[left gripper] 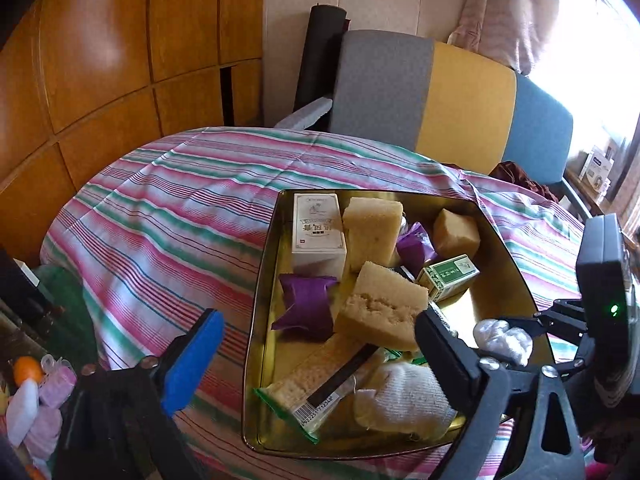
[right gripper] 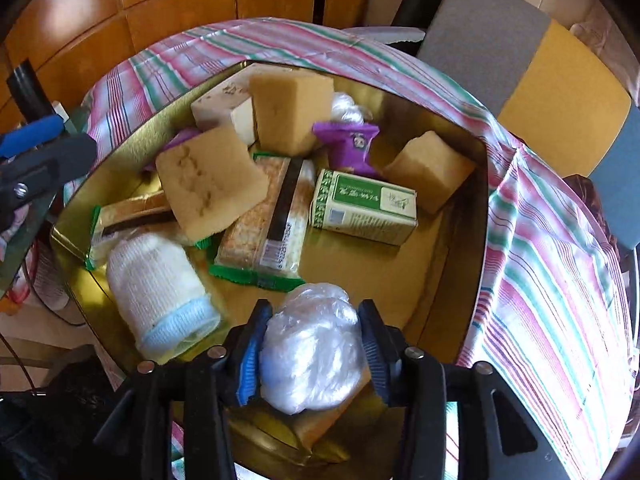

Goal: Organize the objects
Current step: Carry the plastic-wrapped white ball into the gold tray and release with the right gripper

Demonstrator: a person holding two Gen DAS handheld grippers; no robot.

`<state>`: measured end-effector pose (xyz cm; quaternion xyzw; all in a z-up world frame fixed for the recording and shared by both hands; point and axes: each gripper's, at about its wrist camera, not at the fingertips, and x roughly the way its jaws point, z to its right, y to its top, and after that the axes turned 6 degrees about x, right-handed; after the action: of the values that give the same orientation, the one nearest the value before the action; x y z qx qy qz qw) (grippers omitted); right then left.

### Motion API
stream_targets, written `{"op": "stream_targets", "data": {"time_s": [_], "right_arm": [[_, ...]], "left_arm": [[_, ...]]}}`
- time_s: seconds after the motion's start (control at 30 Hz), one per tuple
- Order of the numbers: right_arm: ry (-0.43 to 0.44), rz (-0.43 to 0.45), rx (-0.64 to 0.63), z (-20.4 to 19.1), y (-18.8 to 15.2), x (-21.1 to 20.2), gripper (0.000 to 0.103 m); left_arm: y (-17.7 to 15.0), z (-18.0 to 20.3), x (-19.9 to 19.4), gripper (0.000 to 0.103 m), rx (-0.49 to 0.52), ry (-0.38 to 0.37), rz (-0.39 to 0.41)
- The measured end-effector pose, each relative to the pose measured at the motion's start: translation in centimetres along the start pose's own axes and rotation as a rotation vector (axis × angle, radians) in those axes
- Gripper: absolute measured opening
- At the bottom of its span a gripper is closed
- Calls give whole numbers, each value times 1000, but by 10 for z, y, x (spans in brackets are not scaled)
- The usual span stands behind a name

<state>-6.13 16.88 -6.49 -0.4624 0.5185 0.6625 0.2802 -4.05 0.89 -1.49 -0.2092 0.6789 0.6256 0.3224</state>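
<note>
A gold metal tin (left gripper: pixel 264 280) lies on the striped cloth and holds several things. Among them are tan sponges (left gripper: pixel 376 236), a white box (left gripper: pixel 318 232), a green box (right gripper: pixel 364 208), purple packets (left gripper: pixel 308 304), cracker packets (right gripper: pixel 268 224) and a rolled white sock (right gripper: pixel 156 292). My right gripper (right gripper: pixel 315 308) is shut on a crumpled clear plastic bag (right gripper: pixel 312 348), over the tin's near right part (right gripper: pixel 486 200). My left gripper (left gripper: pixel 320 352) stands wide open over the tin's near edge, with nothing gripped between its fingers.
The table under the striped cloth (left gripper: pixel 160 208) falls away at left. A chair with a grey, yellow and blue back (left gripper: pixel 440 92) stands behind it. Wooden panels (left gripper: pixel 100 60) fill the left wall. Small clutter (left gripper: pixel 28 392) lies low at left.
</note>
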Motion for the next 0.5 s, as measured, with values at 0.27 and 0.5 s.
{"op": "stream_targets", "data": {"time_s": [0.27, 0.5], "right_arm": [[15, 82, 104, 4, -5, -22, 67], [-32, 248, 309, 10, -14, -57, 68]], "left_arm": [[1, 3, -9, 103, -7, 37, 26], [-2, 3, -17, 103, -31, 78, 36]]}}
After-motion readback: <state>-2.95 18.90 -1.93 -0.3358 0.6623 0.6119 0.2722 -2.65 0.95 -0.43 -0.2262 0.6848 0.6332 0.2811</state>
